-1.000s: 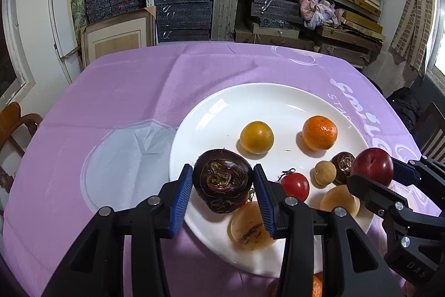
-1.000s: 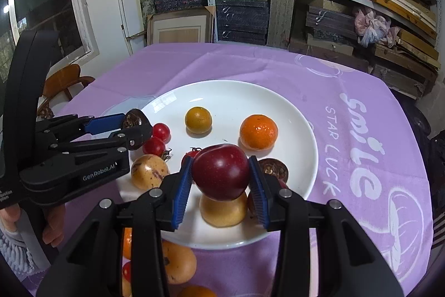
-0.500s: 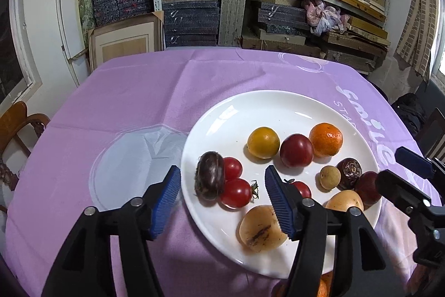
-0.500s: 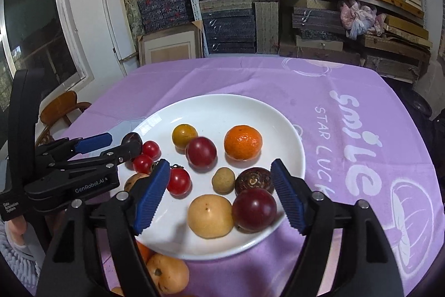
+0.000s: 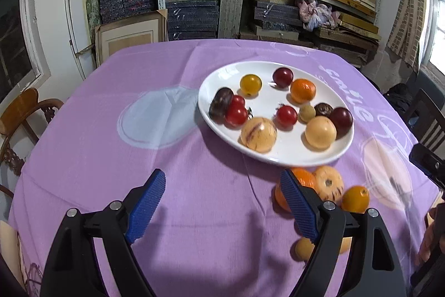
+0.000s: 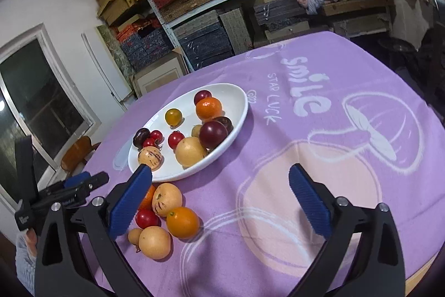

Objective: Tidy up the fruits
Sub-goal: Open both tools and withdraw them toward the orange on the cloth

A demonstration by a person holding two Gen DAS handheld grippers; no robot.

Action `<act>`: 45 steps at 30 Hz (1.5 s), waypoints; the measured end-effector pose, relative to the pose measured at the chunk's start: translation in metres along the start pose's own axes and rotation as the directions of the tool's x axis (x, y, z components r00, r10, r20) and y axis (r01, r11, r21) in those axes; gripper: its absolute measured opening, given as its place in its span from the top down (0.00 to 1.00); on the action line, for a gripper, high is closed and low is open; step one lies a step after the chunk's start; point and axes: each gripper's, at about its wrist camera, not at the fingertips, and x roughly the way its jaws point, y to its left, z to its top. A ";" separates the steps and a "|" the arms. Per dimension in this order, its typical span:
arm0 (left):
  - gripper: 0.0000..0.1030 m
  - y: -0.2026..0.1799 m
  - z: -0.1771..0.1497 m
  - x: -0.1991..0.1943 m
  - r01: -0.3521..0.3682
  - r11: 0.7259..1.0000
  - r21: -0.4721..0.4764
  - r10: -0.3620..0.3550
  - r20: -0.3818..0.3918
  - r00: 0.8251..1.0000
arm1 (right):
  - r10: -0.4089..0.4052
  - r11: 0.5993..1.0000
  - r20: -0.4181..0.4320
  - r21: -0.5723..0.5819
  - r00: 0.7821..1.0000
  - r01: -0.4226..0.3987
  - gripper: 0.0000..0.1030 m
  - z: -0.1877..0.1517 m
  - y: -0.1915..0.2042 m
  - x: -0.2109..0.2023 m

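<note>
The left gripper (image 5: 222,206) and the right gripper (image 6: 221,201) both have their blue jaws spread wide with nothing between them, and only bare purple tablecloth (image 5: 111,157) lies in each gap. The round white plate (image 5: 278,155) of red, orange, yellow and dark fruits sits ahead of both sets of jaws, and a small pile of loose orange and yellow fruits (image 6: 167,216) lies by its near rim, just beside the left jaw of the right gripper. White words on the cloth, ahead of the right gripper, read "smile" and "STAR LUCK" (image 6: 306,96).
</note>
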 end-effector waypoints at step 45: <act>0.05 -0.002 -0.020 0.006 -0.034 0.999 0.027 0.034 0.007 0.999 | 0.011 0.989 -0.015 0.146 1.000 -0.009 0.05 0.003 -0.030 0.005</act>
